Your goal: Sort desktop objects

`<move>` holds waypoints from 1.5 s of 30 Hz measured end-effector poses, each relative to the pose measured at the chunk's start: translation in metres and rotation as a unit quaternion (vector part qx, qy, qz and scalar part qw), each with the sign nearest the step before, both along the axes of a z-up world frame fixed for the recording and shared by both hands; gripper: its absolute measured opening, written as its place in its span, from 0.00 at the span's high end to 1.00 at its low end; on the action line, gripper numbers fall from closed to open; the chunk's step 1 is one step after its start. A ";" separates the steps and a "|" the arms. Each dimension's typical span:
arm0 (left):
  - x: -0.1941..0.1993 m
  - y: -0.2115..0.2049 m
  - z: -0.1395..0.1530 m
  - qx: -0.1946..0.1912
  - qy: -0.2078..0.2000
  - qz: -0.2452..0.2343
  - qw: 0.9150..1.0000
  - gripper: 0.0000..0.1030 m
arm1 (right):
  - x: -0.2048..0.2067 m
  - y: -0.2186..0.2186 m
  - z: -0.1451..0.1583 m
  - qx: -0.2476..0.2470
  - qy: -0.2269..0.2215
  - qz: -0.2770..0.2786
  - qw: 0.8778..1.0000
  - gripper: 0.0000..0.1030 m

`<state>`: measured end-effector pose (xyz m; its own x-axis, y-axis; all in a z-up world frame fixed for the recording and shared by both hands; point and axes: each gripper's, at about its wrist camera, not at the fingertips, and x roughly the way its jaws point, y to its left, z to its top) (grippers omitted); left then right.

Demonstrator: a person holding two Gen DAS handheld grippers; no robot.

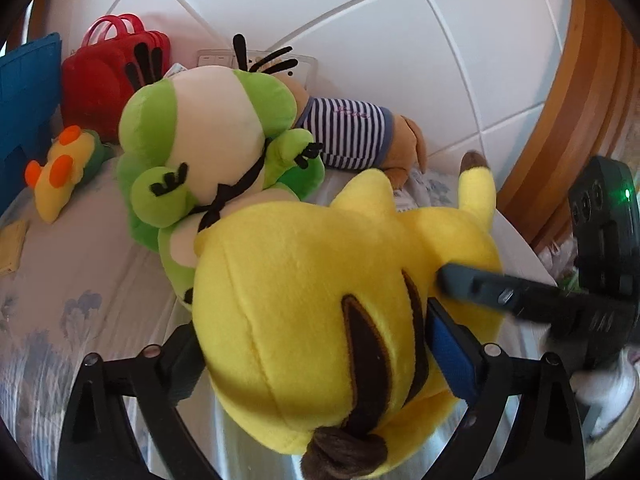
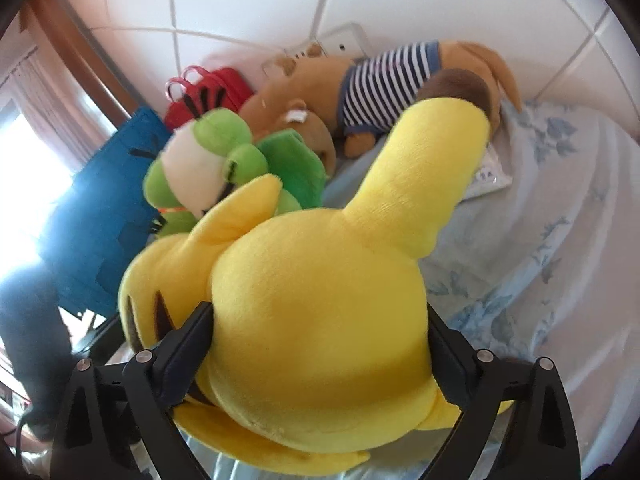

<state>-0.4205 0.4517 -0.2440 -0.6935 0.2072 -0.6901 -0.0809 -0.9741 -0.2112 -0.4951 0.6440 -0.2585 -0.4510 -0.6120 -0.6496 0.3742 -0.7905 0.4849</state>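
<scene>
A big yellow plush toy [image 1: 304,304] with brown stripes fills the foreground of both views. My left gripper [image 1: 316,352] is shut on its striped back, one finger on each side. My right gripper [image 2: 320,344] is shut on the same yellow plush [image 2: 320,320], around its round head below the long ear. The right gripper also shows in the left wrist view [image 1: 500,292], pressed against the plush's right side. A green frog plush [image 1: 212,140] lies just behind it, touching it. A brown bear in a striped shirt [image 1: 348,132] lies behind the frog by the wall.
A red handbag [image 1: 108,84] and a blue box [image 1: 28,92] stand at the back left. A small yellow and orange plush [image 1: 60,168] lies in front of them. The surface is a floral cloth [image 2: 540,248]. A white tiled wall [image 1: 360,12] closes the back; wooden trim [image 1: 572,92] is at the right.
</scene>
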 end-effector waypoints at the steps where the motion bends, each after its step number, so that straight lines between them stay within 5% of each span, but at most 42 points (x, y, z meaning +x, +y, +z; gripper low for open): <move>1: 0.002 -0.002 -0.002 -0.001 -0.002 -0.003 1.000 0.05 | -0.001 0.005 0.002 -0.010 -0.001 -0.010 1.000 0.02; 9: 0.012 -0.009 -0.009 -0.004 -0.002 -0.014 1.000 0.01 | -0.020 0.023 0.007 -0.019 -0.005 -0.087 0.996 0.04; 10: 0.012 -0.010 -0.009 -0.004 -0.003 -0.014 1.000 0.00 | -0.018 0.025 0.010 -0.020 0.000 -0.093 0.995 0.15; 11: 0.012 -0.010 -0.010 -0.006 -0.003 -0.015 1.000 0.00 | -0.015 0.029 0.012 -0.024 0.004 -0.097 0.995 0.50; 12: 0.012 -0.009 -0.009 -0.008 -0.003 -0.016 1.000 0.00 | -0.014 0.029 0.012 -0.027 0.000 -0.094 0.995 0.67; 13: 0.012 -0.008 -0.009 -0.011 -0.003 -0.016 1.000 0.00 | -0.014 0.028 0.011 -0.030 -0.007 -0.087 0.996 0.73; 25: 0.013 -0.002 -0.013 -0.018 0.015 -0.018 1.000 0.00 | -0.010 0.022 0.002 -0.005 -0.013 -0.064 0.998 0.68; 28: 0.016 0.001 -0.008 -0.017 0.024 -0.014 0.999 0.09 | -0.005 0.019 0.005 0.001 -0.005 -0.066 0.998 0.75; 45: 0.103 -0.020 0.130 -0.046 0.144 0.012 0.988 0.14 | 0.079 0.002 0.157 -0.058 0.137 -0.032 0.988 0.76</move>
<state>-0.3174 0.4314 -0.1142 -0.8680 0.1342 -0.4781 -0.1017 -0.9904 -0.0935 -0.4164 0.6464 -0.1017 -0.6410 -0.6396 -0.4243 0.4547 -0.7618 0.4614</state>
